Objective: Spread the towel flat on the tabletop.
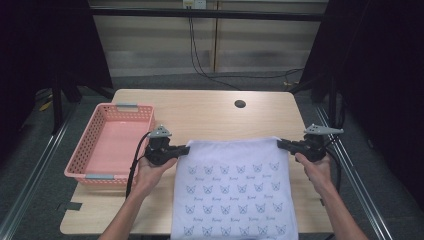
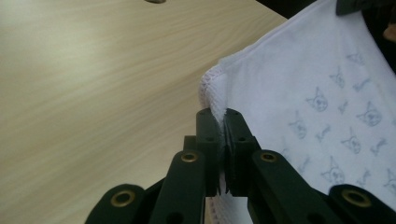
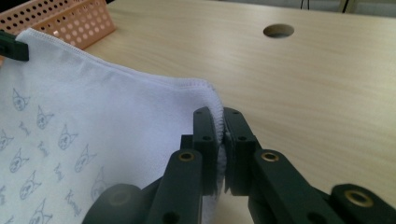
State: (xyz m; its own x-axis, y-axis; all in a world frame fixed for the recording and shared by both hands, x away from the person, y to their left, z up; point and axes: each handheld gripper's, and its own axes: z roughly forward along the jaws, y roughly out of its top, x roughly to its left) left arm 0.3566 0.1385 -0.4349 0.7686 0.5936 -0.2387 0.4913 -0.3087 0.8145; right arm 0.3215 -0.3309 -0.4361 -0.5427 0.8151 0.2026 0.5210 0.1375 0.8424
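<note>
The left hand-held gripper [image 1: 184, 150] was clamped on the far left corner of one white cloth [image 1: 233, 187], and the right hand-held gripper [image 1: 282, 145] was clamped on its far right corner, two grippers in all. In each gripper view the hem sat pinched between the closed jaws. The cloth, printed with rows of small cat faces, stretched between them over the near middle of the table [image 1: 210, 112] and hung past its near edge. One pink basket [image 1: 90, 145] stood at the left, and one round hole [image 1: 240, 104] lay far off.
</note>
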